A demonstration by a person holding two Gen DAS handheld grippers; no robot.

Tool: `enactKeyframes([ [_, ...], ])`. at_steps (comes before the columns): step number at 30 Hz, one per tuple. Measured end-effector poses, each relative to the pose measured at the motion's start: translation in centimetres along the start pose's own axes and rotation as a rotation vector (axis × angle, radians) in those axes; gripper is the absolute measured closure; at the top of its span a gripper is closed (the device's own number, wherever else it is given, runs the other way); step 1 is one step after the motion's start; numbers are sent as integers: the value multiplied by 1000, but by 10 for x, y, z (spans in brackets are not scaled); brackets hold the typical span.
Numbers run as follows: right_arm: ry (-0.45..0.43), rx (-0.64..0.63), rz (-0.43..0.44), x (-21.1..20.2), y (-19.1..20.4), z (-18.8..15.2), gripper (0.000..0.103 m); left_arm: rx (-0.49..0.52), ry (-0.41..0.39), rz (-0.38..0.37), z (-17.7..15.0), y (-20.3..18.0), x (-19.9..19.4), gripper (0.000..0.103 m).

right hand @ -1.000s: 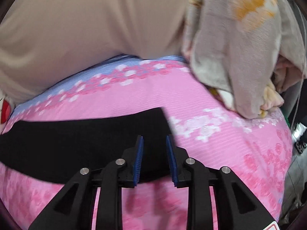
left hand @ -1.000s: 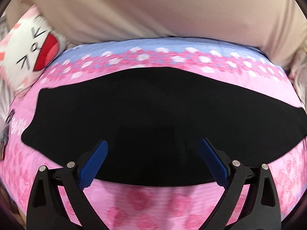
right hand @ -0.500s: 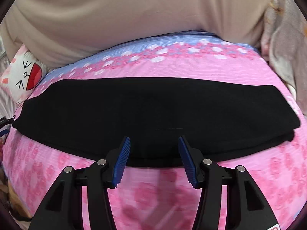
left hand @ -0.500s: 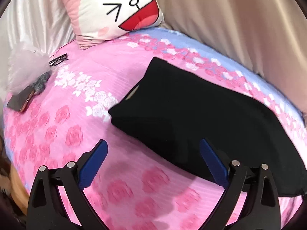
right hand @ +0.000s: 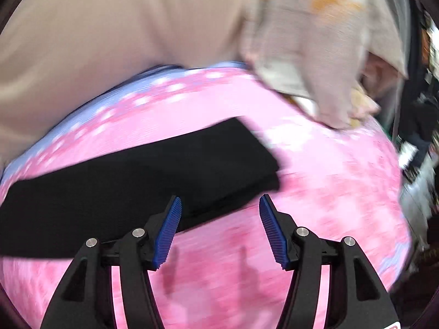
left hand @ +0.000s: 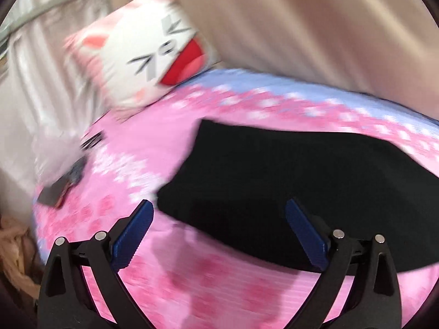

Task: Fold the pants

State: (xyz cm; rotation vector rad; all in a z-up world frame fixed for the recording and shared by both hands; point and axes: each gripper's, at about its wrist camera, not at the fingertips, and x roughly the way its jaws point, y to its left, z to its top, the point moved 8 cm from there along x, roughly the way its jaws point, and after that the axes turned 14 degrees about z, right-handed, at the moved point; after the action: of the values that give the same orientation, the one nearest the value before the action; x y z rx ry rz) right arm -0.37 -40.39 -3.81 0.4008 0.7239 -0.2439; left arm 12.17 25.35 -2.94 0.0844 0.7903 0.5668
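The black pants [left hand: 288, 186] lie flat as a long band on the pink floral bedsheet [left hand: 219, 288]. In the left wrist view my left gripper [left hand: 219, 233] is open and empty, just above the near edge at the band's left end. In the right wrist view the pants [right hand: 137, 181] reach to their right end near the frame's middle. My right gripper [right hand: 219, 227] is open and empty, over the near edge close to that right end. Both views are blurred by motion.
A white cat-face pillow [left hand: 142, 54] lies at the bed's far left. Small dark items and a plastic bag [left hand: 63, 164] lie by the left edge. A beige curtain [left hand: 315, 27] hangs behind. Crumpled pale bedding [right hand: 323, 54] sits at the far right.
The left view has swung from the pants' middle to their left end. The right gripper has opened wider and swung back to the pants' right end. The pants have not moved.
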Motion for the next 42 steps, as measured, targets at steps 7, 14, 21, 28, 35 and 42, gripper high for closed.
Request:
enactKeyframes([
  [7,77,217,201,47,-53,18,34,128,-14,-247,-8,-112,-63,6],
  [14,28,71,240,44,-20,42,85,272,-18,-329,-31,-191,-103,6],
  [21,46,-7,-111,36,-88,29,54,363,-39,-357,-46,-228,-123,6],
  [28,31,143,173,17,-65,-3,41,396,-26,-388,-53,-252,-127,6],
  [35,46,148,198,49,-43,-4,33,404,-107,-310,-53,-250,-137,6],
  [42,14,222,183,64,-46,12,26,373,-154,-188,-42,-238,-123,6],
])
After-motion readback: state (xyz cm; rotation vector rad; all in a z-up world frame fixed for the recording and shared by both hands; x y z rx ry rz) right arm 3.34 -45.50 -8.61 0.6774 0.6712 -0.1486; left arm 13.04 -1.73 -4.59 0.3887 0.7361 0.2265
